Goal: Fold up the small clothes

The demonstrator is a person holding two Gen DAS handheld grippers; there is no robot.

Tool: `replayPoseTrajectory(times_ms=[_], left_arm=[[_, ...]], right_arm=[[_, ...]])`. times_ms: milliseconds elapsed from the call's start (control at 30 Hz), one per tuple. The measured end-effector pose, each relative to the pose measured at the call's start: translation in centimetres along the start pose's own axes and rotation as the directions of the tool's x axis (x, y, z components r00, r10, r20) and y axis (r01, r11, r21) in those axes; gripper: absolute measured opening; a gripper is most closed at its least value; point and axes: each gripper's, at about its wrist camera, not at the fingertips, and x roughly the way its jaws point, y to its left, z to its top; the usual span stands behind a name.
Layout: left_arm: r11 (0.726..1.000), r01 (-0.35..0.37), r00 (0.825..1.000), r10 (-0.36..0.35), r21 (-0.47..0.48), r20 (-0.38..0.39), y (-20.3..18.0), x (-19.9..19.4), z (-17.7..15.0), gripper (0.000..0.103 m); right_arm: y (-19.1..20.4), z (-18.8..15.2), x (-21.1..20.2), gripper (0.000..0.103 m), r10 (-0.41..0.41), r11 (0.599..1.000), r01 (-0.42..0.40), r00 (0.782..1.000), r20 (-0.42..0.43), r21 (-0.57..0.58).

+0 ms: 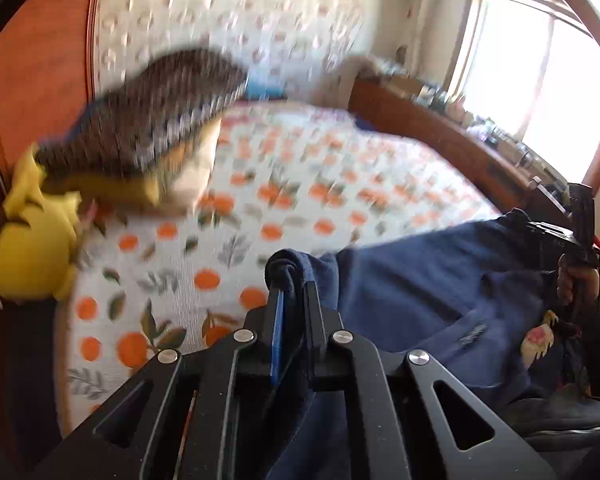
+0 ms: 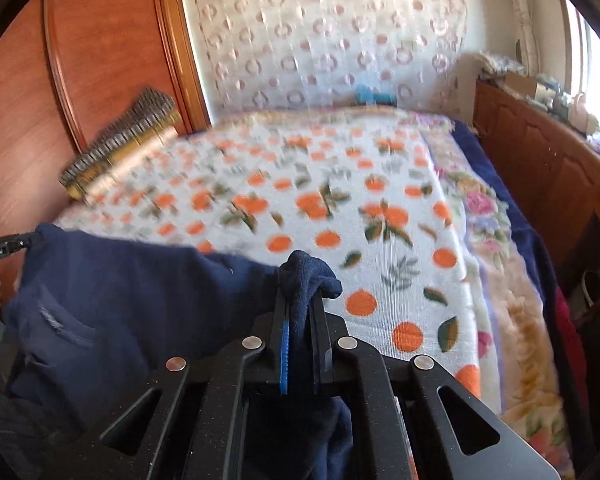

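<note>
A navy blue garment hangs stretched between both grippers above the bed. My left gripper is shut on one corner of it, with cloth bunched over the fingertips. My right gripper is shut on the other corner, and the navy garment spreads to the left from there. The right gripper also shows at the right edge of the left wrist view, and the left one shows at the left edge of the right wrist view. The views are motion-blurred.
The bed has a white cover with orange fruit print. A brown knitted pillow and a yellow plush toy lie at its head by the wooden headboard. A wooden cabinet with clutter lines the window side.
</note>
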Motion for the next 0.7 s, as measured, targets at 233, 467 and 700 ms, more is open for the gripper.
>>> replayPoseTrajectory(times_ms=[233,467,700], left_arm=[[0.997,-0.009,0.985,-0.005,0.081,0.174,-3.9,-8.7,2.6,0.009],[0.99,-0.018,0.945,-0.029,0.14,0.327,-5.6,-15.0,7.5,0.009],[0.975,-0.124,0.927,0.048,0.186,0.371,-4.7,-12.0,16.7,0.009]], right_arm=[[2.7,2.2,-9.4,0.006,0.002,0.996,0.012,0.986,0.166,-0.086],[5.1,5.9,-18.1,0.006,-0.009,0.98,0.074,0.945,0.328,-0.187],[4.6,12.8,-19.7,0.006,-0.097,0.942,0.218,0.905,0.414,-0.254]])
